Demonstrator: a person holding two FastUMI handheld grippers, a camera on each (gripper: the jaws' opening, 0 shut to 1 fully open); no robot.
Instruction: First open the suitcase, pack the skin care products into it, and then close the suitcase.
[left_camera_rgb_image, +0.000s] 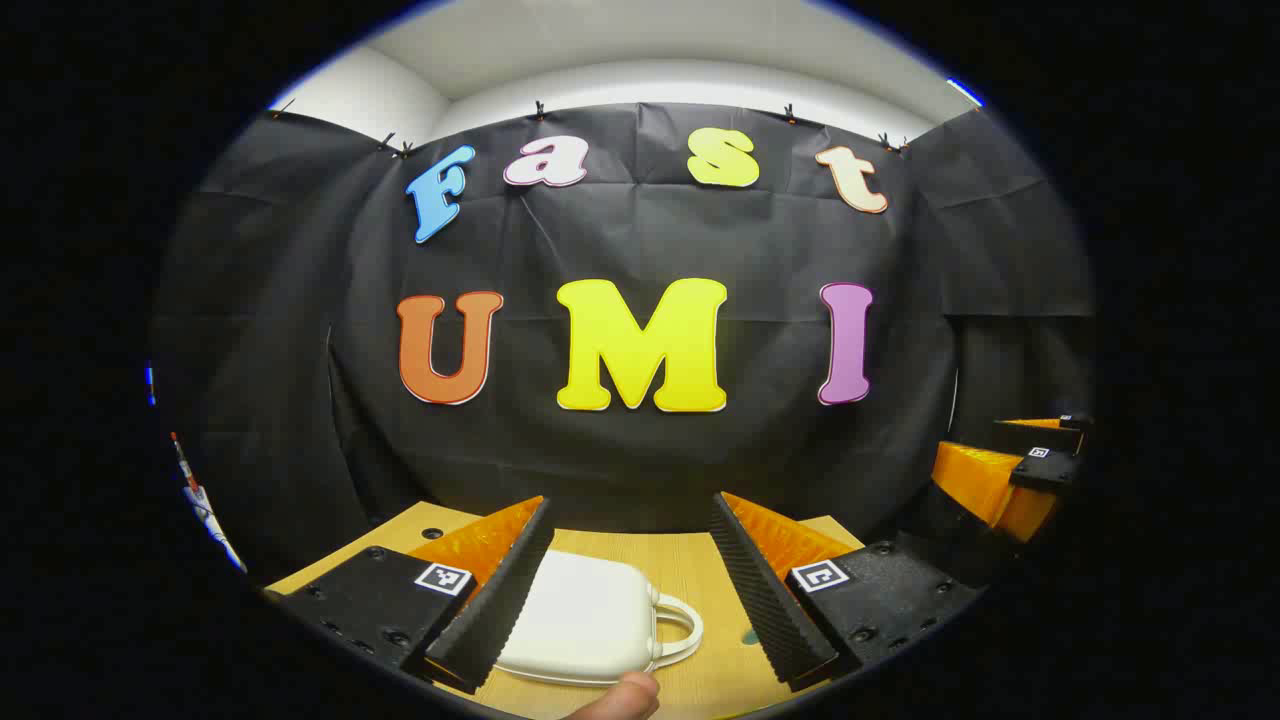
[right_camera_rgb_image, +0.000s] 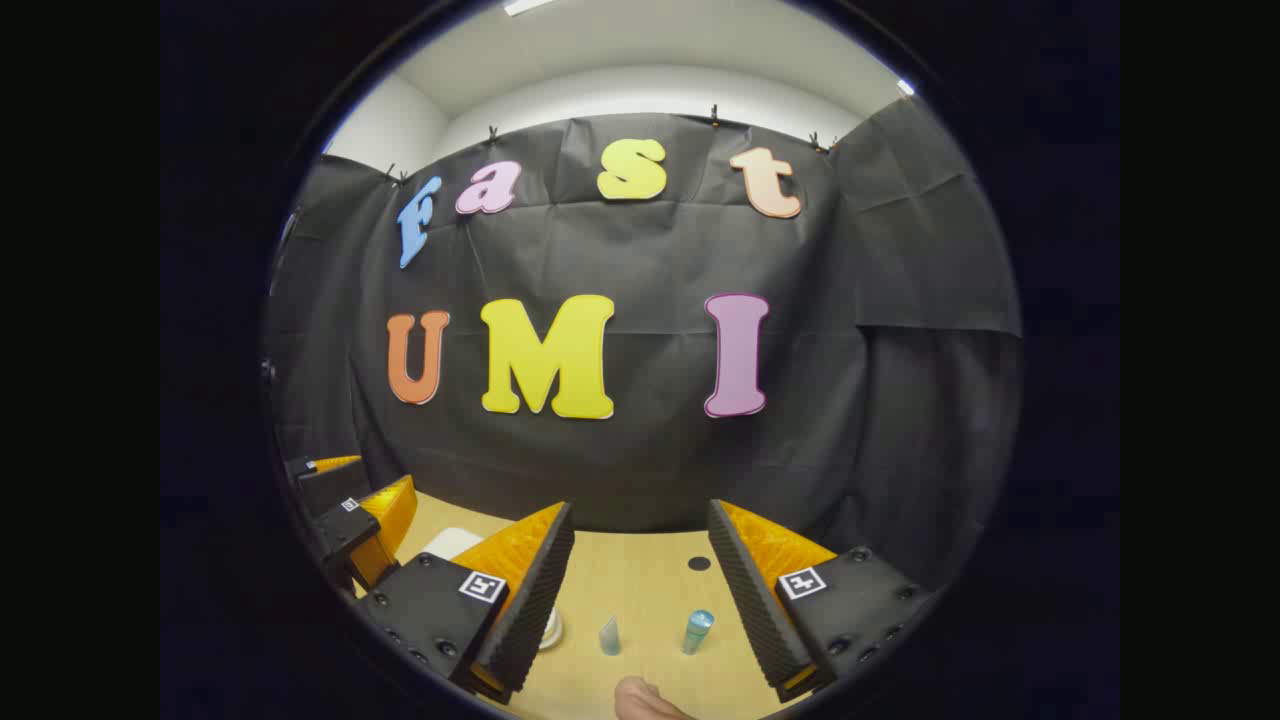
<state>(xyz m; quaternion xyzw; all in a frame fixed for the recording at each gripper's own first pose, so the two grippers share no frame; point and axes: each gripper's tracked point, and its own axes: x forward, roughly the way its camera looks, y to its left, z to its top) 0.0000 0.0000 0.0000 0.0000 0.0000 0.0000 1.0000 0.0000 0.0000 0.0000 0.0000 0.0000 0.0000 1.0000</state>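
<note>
Left tool (left_camera_rgb_image: 632, 585) is hanging released, fingers spread over the closed suitcase (left_camera_rgb_image: 585, 620), a smooth white rounded hard shell with a loop handle, lying on the wooden counter (left_camera_rgb_image: 700, 570). Right tool (right_camera_rgb_image: 640, 590) is hovering released too, above a small clear bottle (right_camera_rgb_image: 610, 636) and teal tube (right_camera_rgb_image: 697, 630). Opening step is pending; next needs gripping the lid edge.

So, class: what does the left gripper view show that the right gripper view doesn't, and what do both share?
Left gripper view: the closed white suitcase with its handle, lying between the open left tongs.

Right gripper view: a small clear bottle and a blue-capped bottle standing between the open right tongs.

Shared: the wooden table, and the other tongs at the edge.
</note>
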